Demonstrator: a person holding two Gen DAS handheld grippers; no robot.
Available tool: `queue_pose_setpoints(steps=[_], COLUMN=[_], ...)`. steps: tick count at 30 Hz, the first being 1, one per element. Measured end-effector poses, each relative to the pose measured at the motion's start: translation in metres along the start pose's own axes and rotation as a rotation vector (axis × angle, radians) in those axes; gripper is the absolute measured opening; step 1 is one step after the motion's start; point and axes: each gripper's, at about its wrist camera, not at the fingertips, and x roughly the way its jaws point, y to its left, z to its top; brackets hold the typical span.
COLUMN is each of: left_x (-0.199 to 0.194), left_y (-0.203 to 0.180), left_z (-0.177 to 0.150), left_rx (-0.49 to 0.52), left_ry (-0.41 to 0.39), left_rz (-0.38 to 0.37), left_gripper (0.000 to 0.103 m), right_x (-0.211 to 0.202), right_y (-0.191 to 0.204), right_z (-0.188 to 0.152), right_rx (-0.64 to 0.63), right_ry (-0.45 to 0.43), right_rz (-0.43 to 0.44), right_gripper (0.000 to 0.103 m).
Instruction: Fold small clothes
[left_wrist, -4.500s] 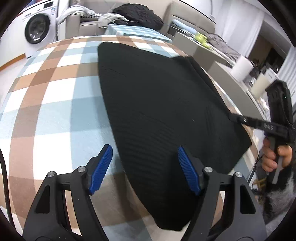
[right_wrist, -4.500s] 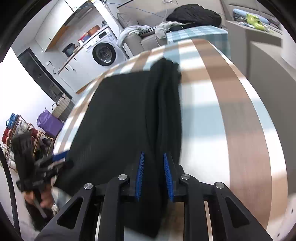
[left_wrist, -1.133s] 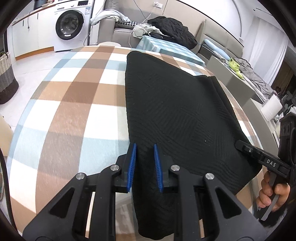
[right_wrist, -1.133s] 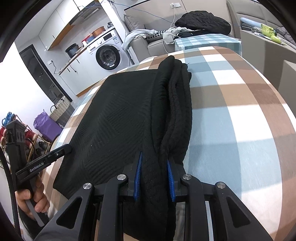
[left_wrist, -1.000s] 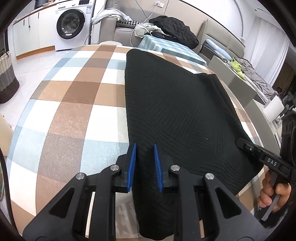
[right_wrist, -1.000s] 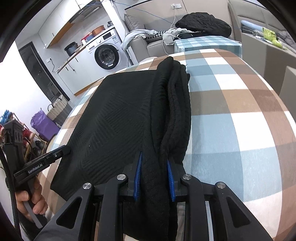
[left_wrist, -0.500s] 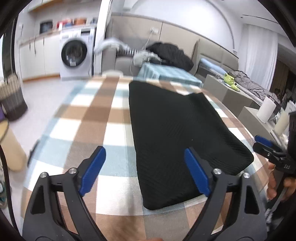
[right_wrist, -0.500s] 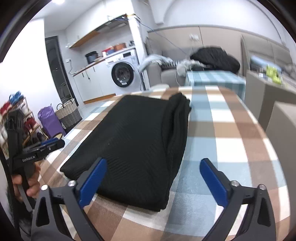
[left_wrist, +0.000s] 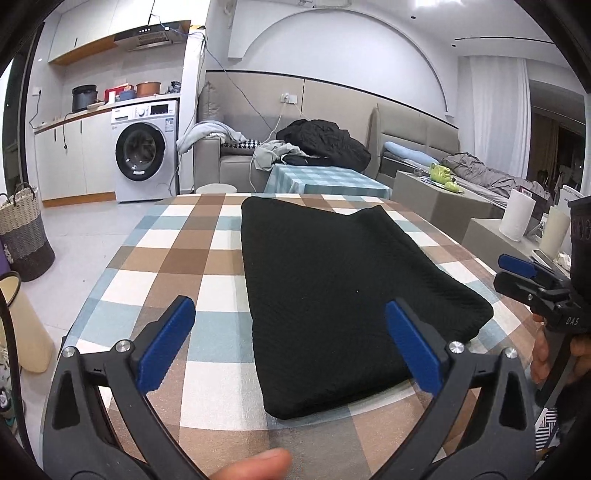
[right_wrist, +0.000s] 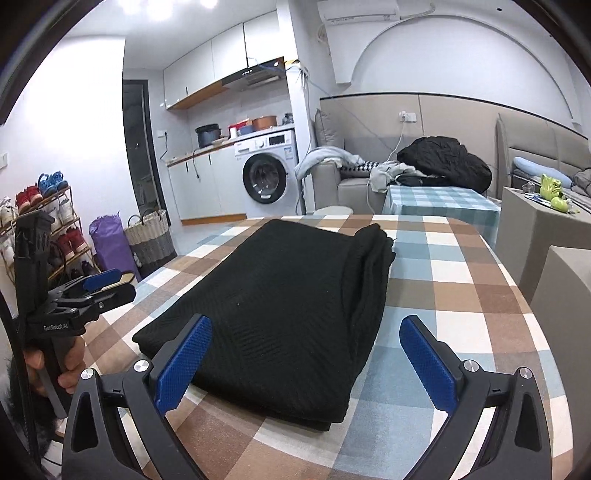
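A folded black knit garment (left_wrist: 343, 280) lies flat on the checked tablecloth (left_wrist: 173, 254), running lengthwise away from both cameras, its near end short of the table's front edge. The left gripper (left_wrist: 291, 347) is opening, its blue pads (left_wrist: 166, 345) now spread wider than the garment's near end and clear of the fabric. The right gripper (right_wrist: 306, 363) stands wide apart with nothing between its pads, hovering off the garment's near corner. In the right wrist view the garment's right side shows stacked, rounded layers. Bare cloth stretches on both sides. A washing machine (left_wrist: 142, 151) and a laundry basket (right_wrist: 149, 236) stand well beyond the table.
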Motion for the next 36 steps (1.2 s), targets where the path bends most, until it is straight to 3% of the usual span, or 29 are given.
queue_pose_setpoints(steps=[19,36], left_x=[-0.001,-0.003], left_y=[-0.001,-0.006], left_z=[-0.006,-0.008], left_rx=[0.01,0.045], left_ry=[-0.008,-0.019], left_rz=[-0.029,-0.056], left_gripper=[0.102,0.102], right_x=[-0.016,-0.018], right_y=[-0.005,-0.021], right_z=[-0.002,-0.002], right_rx=[0.018,0.108], right_ry=[-0.082,-0.093], right_rz=[0.0,0.03], right_gripper=[0.103,0.103])
